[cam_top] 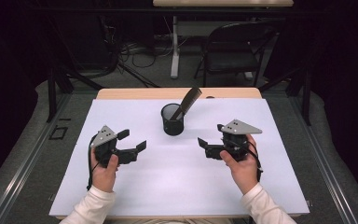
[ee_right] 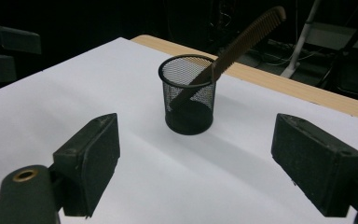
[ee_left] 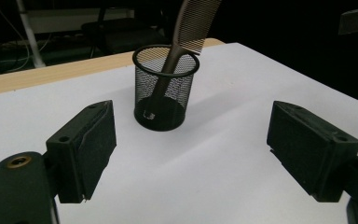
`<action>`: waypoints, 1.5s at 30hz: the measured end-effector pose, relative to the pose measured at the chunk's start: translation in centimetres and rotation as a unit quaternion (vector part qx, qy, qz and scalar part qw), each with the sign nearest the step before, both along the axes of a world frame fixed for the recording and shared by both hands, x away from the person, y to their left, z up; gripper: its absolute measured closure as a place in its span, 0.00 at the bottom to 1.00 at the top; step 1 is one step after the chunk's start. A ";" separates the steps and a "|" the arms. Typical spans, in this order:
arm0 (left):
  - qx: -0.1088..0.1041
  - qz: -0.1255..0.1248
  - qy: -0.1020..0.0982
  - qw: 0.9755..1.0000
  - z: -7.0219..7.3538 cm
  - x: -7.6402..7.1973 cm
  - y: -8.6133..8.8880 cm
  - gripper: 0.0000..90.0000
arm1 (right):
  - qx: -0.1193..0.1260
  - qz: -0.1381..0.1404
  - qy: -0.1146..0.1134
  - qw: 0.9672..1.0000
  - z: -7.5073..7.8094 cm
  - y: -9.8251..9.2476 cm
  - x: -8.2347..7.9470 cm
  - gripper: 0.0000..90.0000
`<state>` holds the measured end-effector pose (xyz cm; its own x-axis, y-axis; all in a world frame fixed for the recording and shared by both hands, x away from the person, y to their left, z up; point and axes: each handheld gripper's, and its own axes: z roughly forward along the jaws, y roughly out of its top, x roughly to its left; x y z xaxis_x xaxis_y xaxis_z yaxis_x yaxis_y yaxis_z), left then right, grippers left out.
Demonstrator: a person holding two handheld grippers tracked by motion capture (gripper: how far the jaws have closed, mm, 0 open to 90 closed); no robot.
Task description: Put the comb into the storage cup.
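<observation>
Comb (cam_top: 189, 100) stands in the mesh cup (cam_top: 172, 120) at desk (cam_top: 121, 186) centre, leaning toward 1 o'clock. Light, stiff, slick: pinch its spine. Left claw (cam_top: 132, 140) and right claw (cam_top: 210, 144) are both spread, empty.

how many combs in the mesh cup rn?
1. A single brown comb stands tilted in the black mesh cup at mid-table, handle end down on the bottom, toothed end leaning out over the rim. The mesh shows nothing else inside.

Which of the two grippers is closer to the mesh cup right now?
The right gripper: its open jaws sit nearer the mesh cup holding the comb. The left gripper, also open, sits slightly farther off.
</observation>
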<state>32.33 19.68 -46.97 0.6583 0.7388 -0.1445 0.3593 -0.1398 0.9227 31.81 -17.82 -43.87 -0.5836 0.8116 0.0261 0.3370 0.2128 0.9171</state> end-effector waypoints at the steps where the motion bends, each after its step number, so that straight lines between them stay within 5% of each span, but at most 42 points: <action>1: 0.003 -0.001 0.000 1.000 0.1 -0.2 0.2 0.18 | 0.000 -0.002 0.000 1.000 -0.1 -0.2 -0.2 0.17; 15: 0.011 -0.004 -0.002 1.000 0.1 -2.0 3.0 0.18 | 0.004 -0.019 0.013 1.000 -1.8 -3.1 -3.2 0.02; 26: 0.004 0.011 0.004 1.000 -1.3 -2.8 5.1 0.18 | -0.008 -0.048 0.016 0.999 -3.8 -4.1 -4.9 0.00; 45: 0.018 0.018 -0.009 1.000 -3.1 -3.1 6.5 0.18 | 0.013 -0.091 0.018 0.996 -7.1 -6.6 -5.2 0.00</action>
<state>29.26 26.20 -50.11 0.6331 0.7667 -0.1067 0.3487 -0.1594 0.9236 26.66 -24.45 -50.96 -0.4257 0.9024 0.0664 0.4000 0.1219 0.9084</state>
